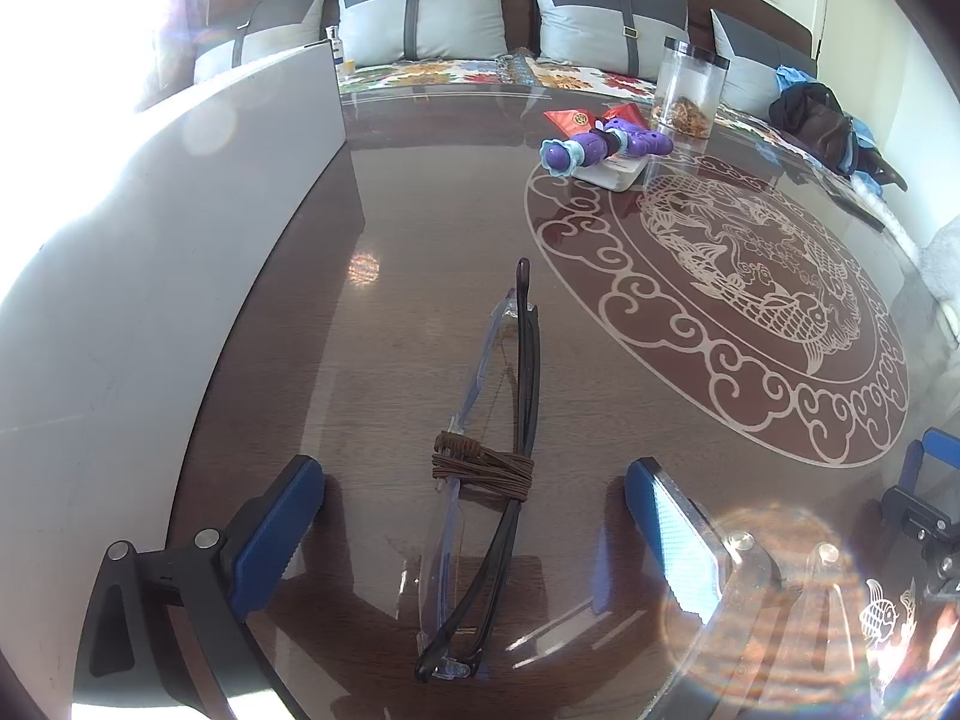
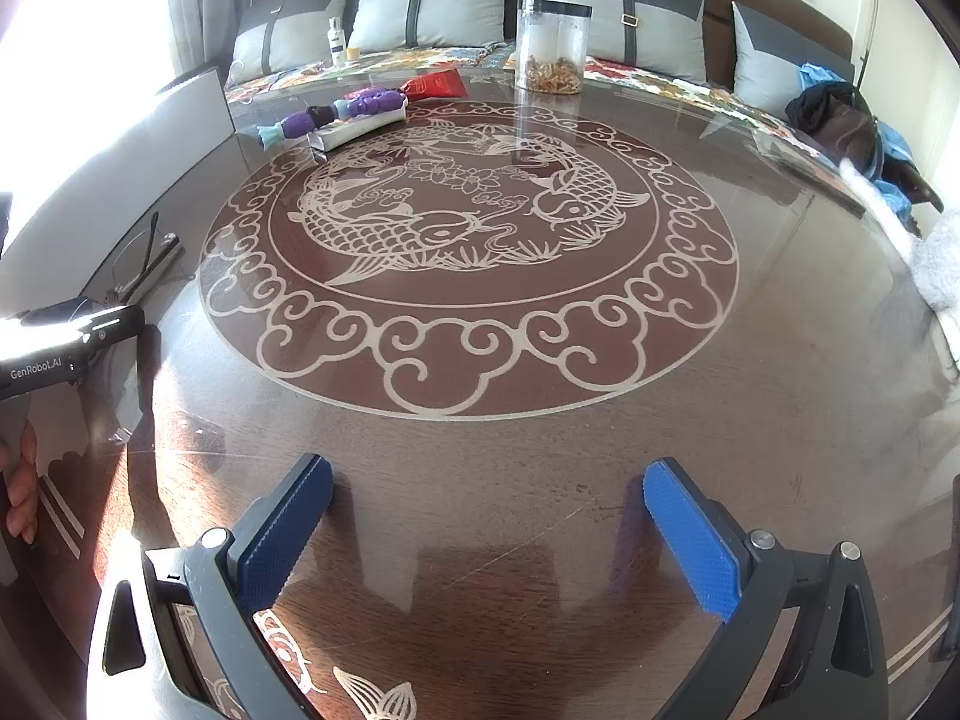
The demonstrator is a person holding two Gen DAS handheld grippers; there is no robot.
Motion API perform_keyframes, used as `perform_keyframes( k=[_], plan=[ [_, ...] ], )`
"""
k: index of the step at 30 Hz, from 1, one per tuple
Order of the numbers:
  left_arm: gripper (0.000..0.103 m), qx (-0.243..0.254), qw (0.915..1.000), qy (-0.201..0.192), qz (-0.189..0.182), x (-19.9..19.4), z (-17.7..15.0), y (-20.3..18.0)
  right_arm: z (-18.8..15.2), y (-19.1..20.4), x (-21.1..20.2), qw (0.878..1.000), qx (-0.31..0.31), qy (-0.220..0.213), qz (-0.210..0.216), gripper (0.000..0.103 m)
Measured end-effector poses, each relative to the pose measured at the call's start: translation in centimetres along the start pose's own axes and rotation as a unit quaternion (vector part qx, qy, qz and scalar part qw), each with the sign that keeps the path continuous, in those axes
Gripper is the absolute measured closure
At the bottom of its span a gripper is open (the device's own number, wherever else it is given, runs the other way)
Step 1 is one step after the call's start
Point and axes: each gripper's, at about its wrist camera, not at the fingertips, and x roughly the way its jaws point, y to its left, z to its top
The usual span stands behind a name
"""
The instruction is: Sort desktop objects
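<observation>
Left gripper (image 1: 474,531): released — its two blue pads stand wide apart, one on each side of the glasses, touching neither.
Right gripper (image 2: 489,531): released too; two blue pads spread over bare tabletop, nothing between them.
Glasses (image 1: 480,480): one folded pair, dark temples and clear lenses, lying flat on the table between the left gripper's pads, a brown cord (image 1: 483,468) wound round the middle.
Table (image 2: 780,390): one, dark wood under glass, with a round pale fish-and-cloud pattern in its centre.
Far edge of the table: one purple toy (image 1: 600,144) lying across one white box (image 1: 612,174), two red packets (image 1: 570,119) behind it, one clear jar (image 1: 690,87) with brown bits at the bottom.
White board (image 1: 180,228): one — along the table's left side.
Cushions (image 1: 420,18): four grey ones on the bench behind.
Hand (image 2: 21,480): fingers at the right view's left edge.
</observation>
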Motion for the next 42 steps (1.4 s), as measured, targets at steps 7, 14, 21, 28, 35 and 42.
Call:
perform_keyframes(
  k=[7, 14, 21, 28, 35, 42],
  plan=[
    [0.000, 0.004, 1.0000, 0.002, -0.001, -0.1, -0.1, 0.0, 10.5, -0.2, 1.1, 0.995, 0.072, 0.008, 0.069, 0.000],
    [0.000, 0.009, 0.9999, 0.004, -0.005, -0.1, 0.0, 0.1, 22.5, 5.2, 6.9, 0.973, 0.175, 0.034, 0.144, 0.000],
    [0.000, 0.009, 0.9999, 0.004, -0.007, 0.0, 0.0, 0.1, 26.1, 10.9, 12.3, 0.983, 0.145, 0.100, 0.048, 0.022],
    [0.000, 0.008, 0.9999, 0.004, -0.007, 0.1, 0.0, 0.0, 24.0, 9.2, 11.7, 0.984, 0.136, 0.101, 0.055, 0.081],
    [0.000, 0.008, 0.9999, 0.003, -0.007, 0.1, -0.1, 0.0, 16.8, 4.2, 8.0, 0.984, 0.117, 0.098, 0.088, 0.081],
    [0.000, 0.007, 1.0000, 0.002, -0.006, 0.1, 0.0, 0.0, 3.1, 2.1, 0.0, 0.997, -0.005, 0.027, 0.070, 0.081]
  ],
)
